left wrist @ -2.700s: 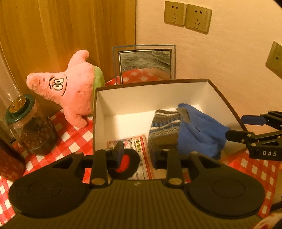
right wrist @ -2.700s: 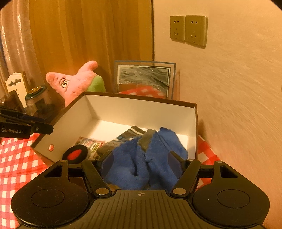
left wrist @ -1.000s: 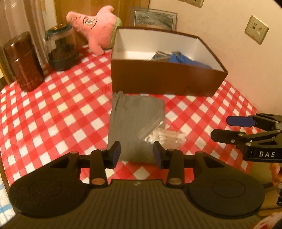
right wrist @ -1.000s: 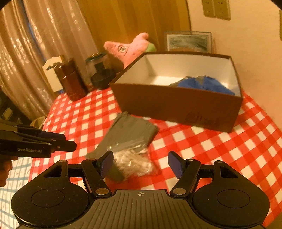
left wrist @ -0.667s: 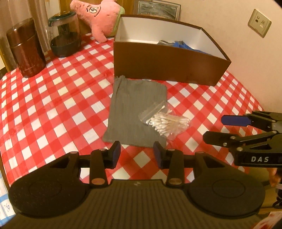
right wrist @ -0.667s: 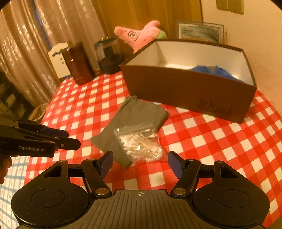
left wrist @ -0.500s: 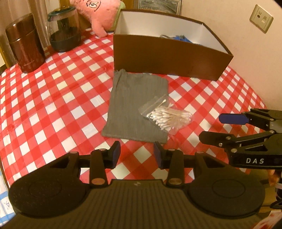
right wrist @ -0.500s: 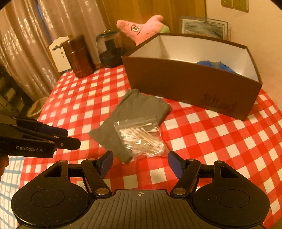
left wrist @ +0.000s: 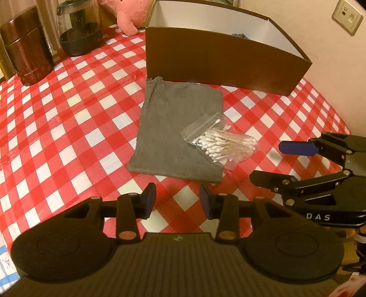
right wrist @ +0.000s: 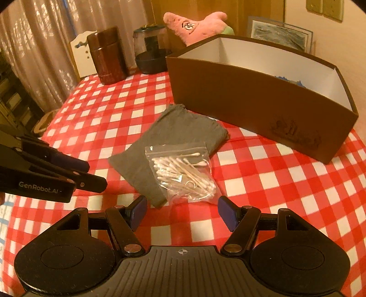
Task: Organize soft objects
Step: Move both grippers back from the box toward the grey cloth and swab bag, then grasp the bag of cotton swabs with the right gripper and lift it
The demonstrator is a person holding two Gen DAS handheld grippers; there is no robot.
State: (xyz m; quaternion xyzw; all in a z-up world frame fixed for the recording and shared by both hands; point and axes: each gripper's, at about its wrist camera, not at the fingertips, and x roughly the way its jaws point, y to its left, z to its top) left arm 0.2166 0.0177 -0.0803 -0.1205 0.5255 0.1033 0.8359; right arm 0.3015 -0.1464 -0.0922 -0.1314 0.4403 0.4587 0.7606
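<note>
Only the right wrist view shows the pink star plush (right wrist: 196, 25) whole, with its face, leaning behind the brown box (right wrist: 251, 100), plus a framed picture (right wrist: 280, 34) against the wall, curtains and a white chair back. The left wrist view cuts the plush (left wrist: 130, 16) to a pink stub at the top edge, but it shows a wall socket (left wrist: 347, 17) and looks deeper into the box's (left wrist: 219, 61) white interior. In both views only a sliver of blue fabric (right wrist: 290, 80) peeks above the box's front wall.

The folded grey cloth (left wrist: 176, 132) lies flat on the red-and-white checked tablecloth (left wrist: 68, 118), just in front of the box. A clear zip bag of cotton swabs (left wrist: 220, 145) rests on the cloth's near right corner, half on it and half on the tablecloth. A brown canister (right wrist: 107, 56) and a dark glass jar (right wrist: 151, 49) stand at the table's far left, well apart from the cloth.

The left gripper (left wrist: 177, 197) hovers above the tablecloth just short of the cloth's near edge, its 2 fingers moderately apart and holding nothing. The right gripper (right wrist: 180, 209) hangs just short of the swab bag (right wrist: 183, 173), fingers spread wider, also empty. Each gripper appears side-on in the other's view, touching nothing.
</note>
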